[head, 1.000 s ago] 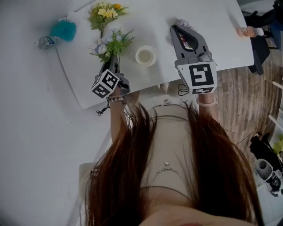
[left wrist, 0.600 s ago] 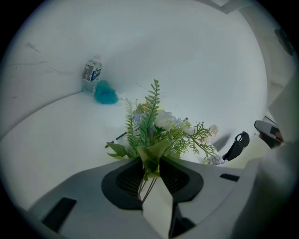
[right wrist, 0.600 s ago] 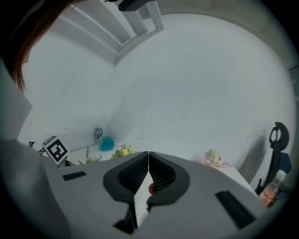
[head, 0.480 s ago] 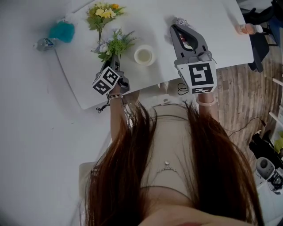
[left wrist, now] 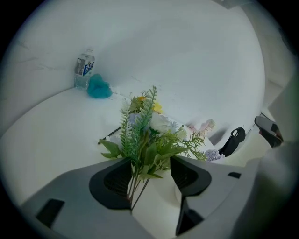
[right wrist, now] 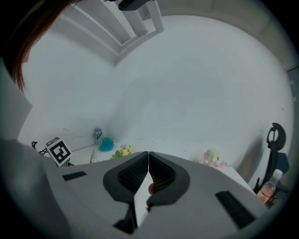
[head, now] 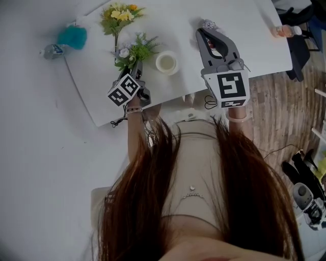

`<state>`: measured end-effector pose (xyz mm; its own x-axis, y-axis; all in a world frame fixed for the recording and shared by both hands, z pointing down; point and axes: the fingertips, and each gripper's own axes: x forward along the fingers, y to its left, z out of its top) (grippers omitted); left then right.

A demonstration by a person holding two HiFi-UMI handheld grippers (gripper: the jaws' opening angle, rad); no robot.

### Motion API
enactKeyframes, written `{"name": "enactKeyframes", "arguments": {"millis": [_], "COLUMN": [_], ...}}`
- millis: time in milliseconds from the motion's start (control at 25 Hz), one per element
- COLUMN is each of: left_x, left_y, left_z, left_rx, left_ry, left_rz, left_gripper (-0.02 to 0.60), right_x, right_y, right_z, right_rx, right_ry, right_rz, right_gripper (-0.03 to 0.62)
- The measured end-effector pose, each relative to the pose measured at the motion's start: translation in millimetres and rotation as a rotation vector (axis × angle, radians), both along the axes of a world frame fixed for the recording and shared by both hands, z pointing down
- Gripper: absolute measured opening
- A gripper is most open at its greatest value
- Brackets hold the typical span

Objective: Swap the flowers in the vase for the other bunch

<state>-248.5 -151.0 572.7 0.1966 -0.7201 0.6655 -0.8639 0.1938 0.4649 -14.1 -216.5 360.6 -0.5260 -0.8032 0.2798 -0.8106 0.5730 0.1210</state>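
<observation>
A bunch of white and pale blue flowers with green fern point(head: 134, 50) lies on the white table point(head: 239, 63), just left of the round white vase point(head: 166, 63). Its stems run between the jaws of my left gripper point(head: 135, 66) point(left wrist: 150, 161). Those jaws have just been opening: the stems point(left wrist: 136, 184) lean near the left pad and the right pad stands clear of them. The yellow bunch point(head: 118, 14) point(left wrist: 157, 107) lies farther back. My right gripper point(head: 200, 32) point(right wrist: 148, 156) is shut on nothing, over the table right of the vase.
A water bottle point(head: 52, 49) point(left wrist: 84, 67) and a teal fluffy thing point(head: 73, 34) point(left wrist: 98, 87) sit at the far left. A small purple item point(head: 209, 24) lies by the right gripper's tip. A pink bottle point(head: 285, 35) stands at the table's right edge.
The left gripper's jaws have opened round the stems of the white-and-blue bunch, and gripper and bunch have shifted slightly toward the vase. The right gripper has not moved.
</observation>
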Motion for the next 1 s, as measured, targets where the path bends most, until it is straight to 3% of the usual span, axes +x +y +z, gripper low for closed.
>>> {"name": "enactKeyframes", "arguments": {"millis": [320, 1000], "left_x": [2.6, 0.0], "left_y": [3.4, 28.1], "left_z": [-6.4, -54.7], "left_rx": [-0.005, 0.105], "left_ry": [-0.031, -0.073], "left_rz": [0.046, 0.157], "left_gripper": [0.316, 0.322], "right_x": [-3.1, -24.6], "right_y": [9.3, 52.9], "right_z": [-6.9, -26.9], "right_rx": [0.017, 0.064], "right_ry": [-0.007, -0.054], "right_rz": [0.018, 0.077], "right_gripper": [0.028, 0.028]}}
